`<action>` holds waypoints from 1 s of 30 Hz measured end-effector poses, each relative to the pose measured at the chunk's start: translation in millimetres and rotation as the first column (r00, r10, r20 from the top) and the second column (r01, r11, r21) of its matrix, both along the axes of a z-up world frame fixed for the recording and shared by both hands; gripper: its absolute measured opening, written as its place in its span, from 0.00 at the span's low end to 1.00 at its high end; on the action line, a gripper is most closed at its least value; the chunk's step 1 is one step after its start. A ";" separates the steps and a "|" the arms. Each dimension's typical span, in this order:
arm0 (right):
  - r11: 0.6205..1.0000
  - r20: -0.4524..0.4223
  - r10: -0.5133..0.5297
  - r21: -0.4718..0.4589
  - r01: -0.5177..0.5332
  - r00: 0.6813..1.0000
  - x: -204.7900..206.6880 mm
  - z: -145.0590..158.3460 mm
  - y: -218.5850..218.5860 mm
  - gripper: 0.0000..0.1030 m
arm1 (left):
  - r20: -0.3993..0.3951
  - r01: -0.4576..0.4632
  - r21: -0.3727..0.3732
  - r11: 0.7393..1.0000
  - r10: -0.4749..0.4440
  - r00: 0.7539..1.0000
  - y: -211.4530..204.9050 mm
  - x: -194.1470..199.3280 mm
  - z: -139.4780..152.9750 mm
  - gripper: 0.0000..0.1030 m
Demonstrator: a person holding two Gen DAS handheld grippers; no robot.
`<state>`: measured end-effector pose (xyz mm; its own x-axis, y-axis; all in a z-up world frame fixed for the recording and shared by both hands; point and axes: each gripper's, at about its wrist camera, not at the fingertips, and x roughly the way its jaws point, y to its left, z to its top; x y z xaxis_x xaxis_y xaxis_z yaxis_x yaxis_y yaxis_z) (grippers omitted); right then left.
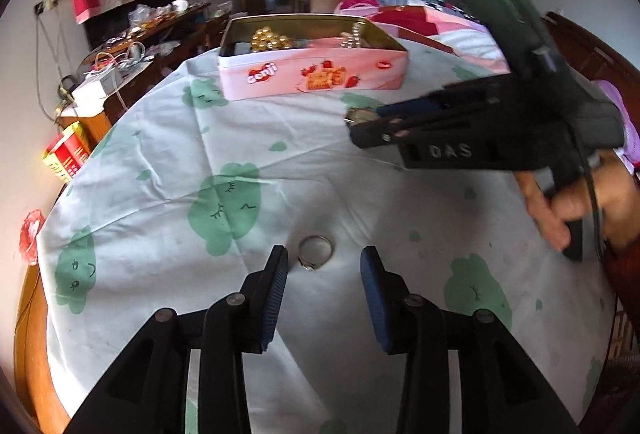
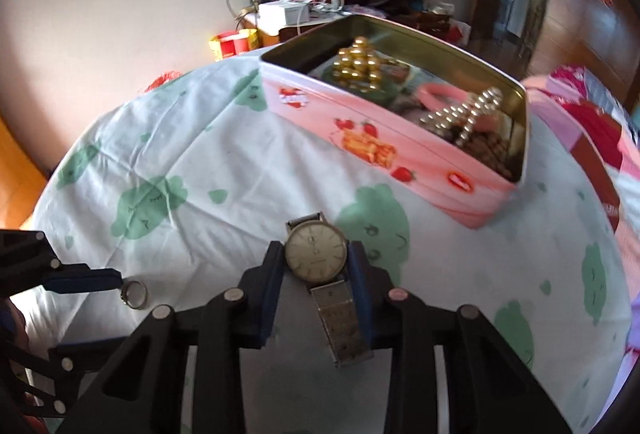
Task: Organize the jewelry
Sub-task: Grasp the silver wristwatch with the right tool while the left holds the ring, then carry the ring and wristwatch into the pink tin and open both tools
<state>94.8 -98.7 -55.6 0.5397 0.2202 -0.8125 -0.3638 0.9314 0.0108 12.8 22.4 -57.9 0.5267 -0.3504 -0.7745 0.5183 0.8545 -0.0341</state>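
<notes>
A white cloth [image 1: 280, 169] with green blobs covers the table; only the right wrist view shows the watch [image 2: 316, 254] face, clamped between the right gripper [image 2: 316, 266] fingers; the left gripper [image 1: 324, 270] gapes wide around a ring [image 1: 316, 252] lying on the cloth; beyond stands the pink tin [image 1: 312, 73] of beads.

Two grippers are counted. One watch [image 2: 316, 252] is recorded between the fingers of the right gripper [image 2: 316, 260], clamped at its case. One ring [image 1: 315, 252] is recorded ahead of the parted fingers of the left gripper [image 1: 324, 266], nearer the left finger, untouched. One pink tin [image 2: 404, 149] is noted well beyond the fingertips of both. Inside it are counted one cluster of gold beads [image 2: 359, 69], one strand of pale beads [image 2: 468, 111] and one pink bangle [image 2: 440, 93]; further contents cannot be counted.
</notes>
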 end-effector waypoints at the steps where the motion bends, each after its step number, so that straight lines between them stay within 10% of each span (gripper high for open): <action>1: 1.000 0.003 -0.007 0.007 0.007 1.000 -0.1 0.1 -0.2 0.35 | 0.013 -0.003 0.020 1.000 0.003 1.000 -2.5 -0.8 -0.3 0.33; 10: 0.998 0.026 -0.051 0.046 0.050 0.998 -10.6 -0.6 -5.4 0.34 | 0.034 0.012 0.018 1.000 -0.013 0.999 -4.1 -1.1 -0.2 0.02; 30: 0.981 0.037 -0.137 0.143 0.131 0.990 -8.2 3.8 -28.3 0.34 | -0.040 -0.017 -0.024 1.000 0.016 0.999 -6.5 32.7 7.1 0.03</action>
<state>86.6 -127.0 -51.8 0.6084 0.2528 -0.7523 -0.2390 0.9623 0.1300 45.5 15.9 -50.8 0.5016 -0.3610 -0.7862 0.5024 0.8614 -0.0750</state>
